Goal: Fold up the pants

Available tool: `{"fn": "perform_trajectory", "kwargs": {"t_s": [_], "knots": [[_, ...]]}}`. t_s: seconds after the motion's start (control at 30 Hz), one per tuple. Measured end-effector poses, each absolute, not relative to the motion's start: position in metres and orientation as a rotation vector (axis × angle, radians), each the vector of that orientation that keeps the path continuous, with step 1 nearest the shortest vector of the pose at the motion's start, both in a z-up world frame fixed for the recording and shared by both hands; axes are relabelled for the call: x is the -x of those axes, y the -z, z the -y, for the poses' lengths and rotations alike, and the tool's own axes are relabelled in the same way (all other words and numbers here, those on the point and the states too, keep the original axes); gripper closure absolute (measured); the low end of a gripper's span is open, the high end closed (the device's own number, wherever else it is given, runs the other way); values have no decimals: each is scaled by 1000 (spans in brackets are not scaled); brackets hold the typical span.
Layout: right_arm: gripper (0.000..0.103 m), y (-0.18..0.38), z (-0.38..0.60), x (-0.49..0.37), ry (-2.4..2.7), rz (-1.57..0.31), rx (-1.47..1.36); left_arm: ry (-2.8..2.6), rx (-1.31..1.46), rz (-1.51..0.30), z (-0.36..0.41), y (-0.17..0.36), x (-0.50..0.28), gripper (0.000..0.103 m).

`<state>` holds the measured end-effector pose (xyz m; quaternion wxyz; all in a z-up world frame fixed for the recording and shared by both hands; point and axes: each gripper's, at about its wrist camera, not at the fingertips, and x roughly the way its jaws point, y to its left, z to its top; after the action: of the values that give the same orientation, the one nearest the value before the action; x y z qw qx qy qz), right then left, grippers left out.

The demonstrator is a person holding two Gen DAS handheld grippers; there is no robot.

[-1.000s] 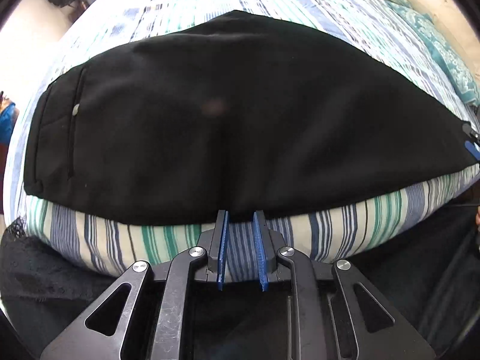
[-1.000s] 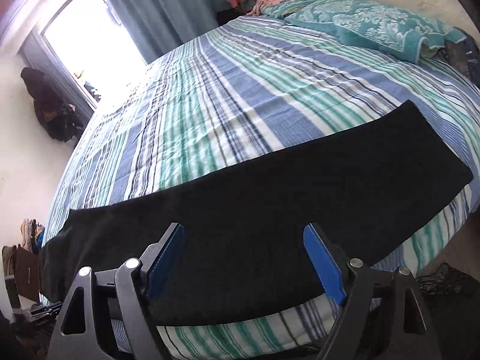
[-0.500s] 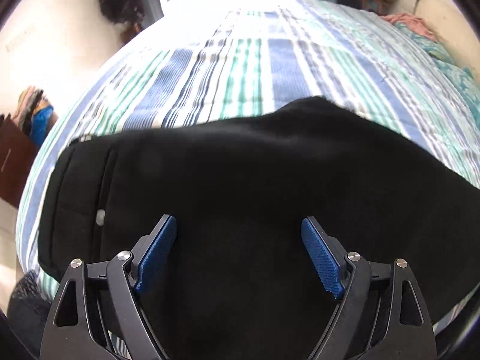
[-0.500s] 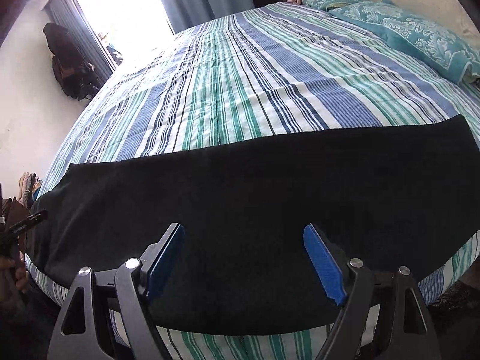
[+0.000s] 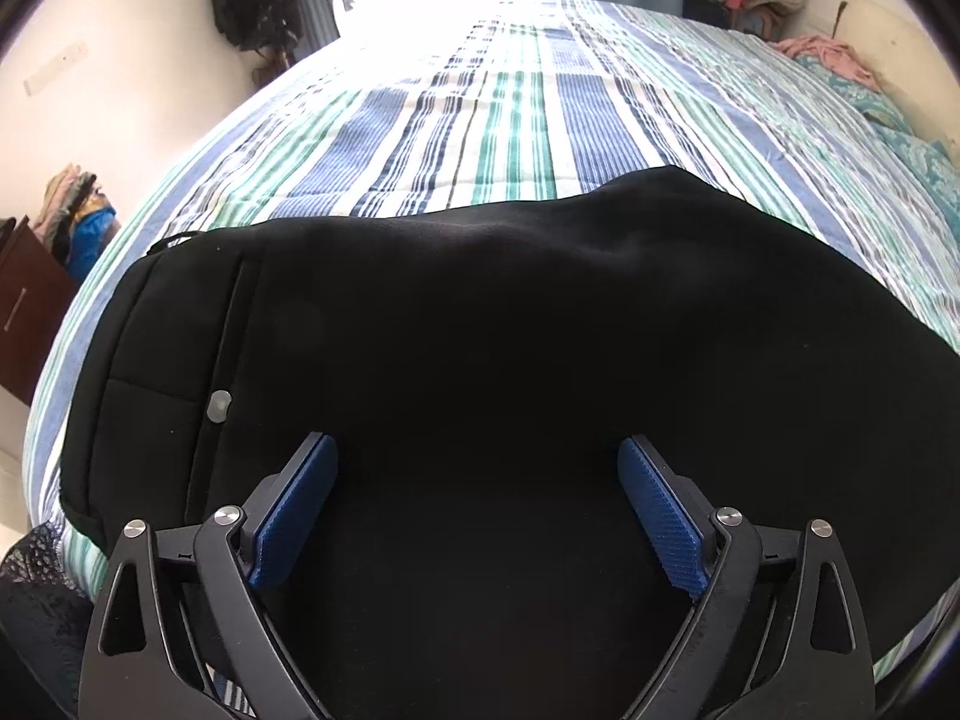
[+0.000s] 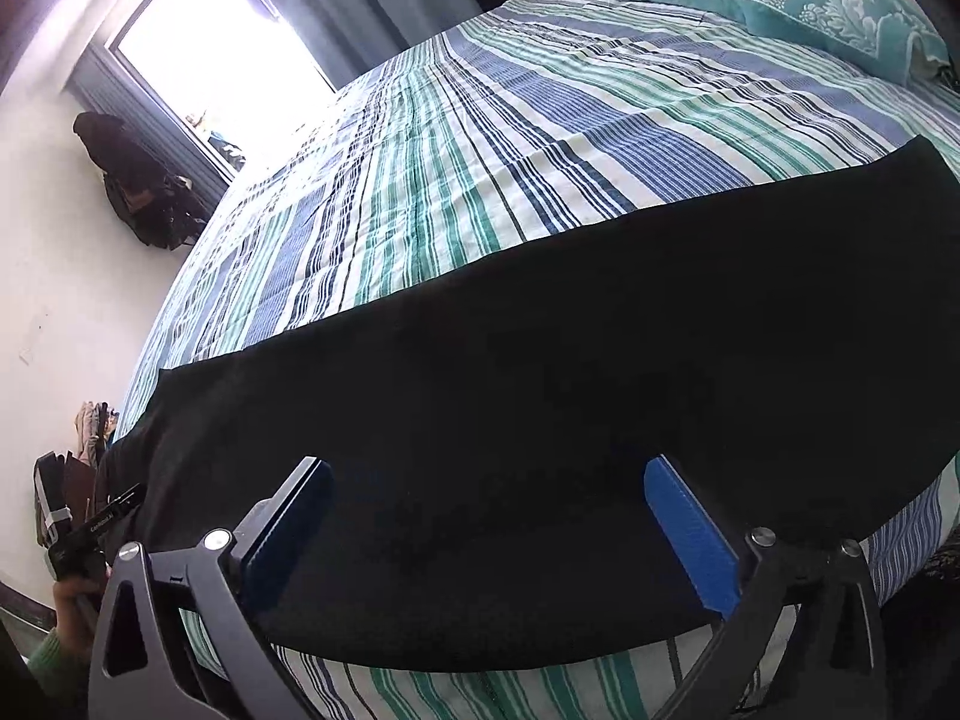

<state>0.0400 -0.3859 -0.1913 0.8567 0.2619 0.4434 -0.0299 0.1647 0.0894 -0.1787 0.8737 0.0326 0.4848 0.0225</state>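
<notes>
The black pants are lying flat across the near edge of the bed, on its blue, green and white striped cover, already doubled leg over leg into one long dark band. In the left wrist view the waistband end is showing, with a pocket seam and a small grey button; in the right wrist view the cloth is stretching away toward the far leg end at the right.

The fabric is looking soft, light and limp, so it is likely going to sag and drag unless taken at its edges or corners, waistband and hem together.

The left hand-held gripper is hovering over the pants with its blue pads spread wide, gripping nothing. The right hand-held gripper is likewise gaping wide above the cloth, holding nothing.
</notes>
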Motion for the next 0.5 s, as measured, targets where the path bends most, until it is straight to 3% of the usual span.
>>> {"fn": "perform_trajectory", "kwargs": {"t_s": [0.5], "knots": [[0,166,372,-32,62,-830,-436,62,-13,-909,-53,120,-133,7]]}}
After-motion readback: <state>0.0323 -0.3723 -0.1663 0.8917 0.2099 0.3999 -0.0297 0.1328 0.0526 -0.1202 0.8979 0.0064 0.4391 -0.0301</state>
